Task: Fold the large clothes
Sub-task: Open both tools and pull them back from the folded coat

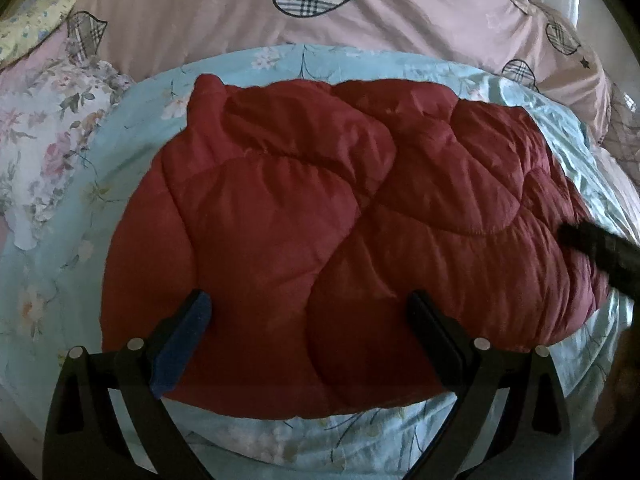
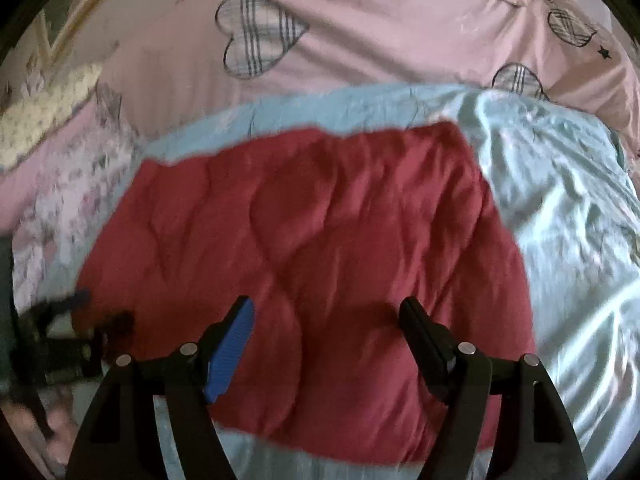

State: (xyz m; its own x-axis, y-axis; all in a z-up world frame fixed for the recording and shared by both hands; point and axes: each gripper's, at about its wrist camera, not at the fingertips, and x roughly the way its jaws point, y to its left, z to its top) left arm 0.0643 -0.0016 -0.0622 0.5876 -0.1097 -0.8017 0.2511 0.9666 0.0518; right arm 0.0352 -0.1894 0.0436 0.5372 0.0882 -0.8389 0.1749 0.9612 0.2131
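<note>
**Red quilted coat folded on bed, both claws spread**

Bedding: floral pillow (image 1: 44, 128) at left, light-blue floral sheet (image 1: 60, 280) under the work, pink heart-print duvet (image 1: 240, 28) behind. Red quilted coat (image 1: 320, 216) lies folded in a compact bundle at the sheet's centre. Left gripper (image 1: 308, 308) hovers at its near edge, 2 fingers spread, holding nothing. Right gripper (image 2: 326, 312) likewise spread above the coat's right half, empty; its view is motion-blurred.

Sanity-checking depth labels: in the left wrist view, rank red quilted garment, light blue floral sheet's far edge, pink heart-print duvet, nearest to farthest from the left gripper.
1. red quilted garment, under the left gripper
2. light blue floral sheet, far edge behind the garment
3. pink heart-print duvet, top
</note>
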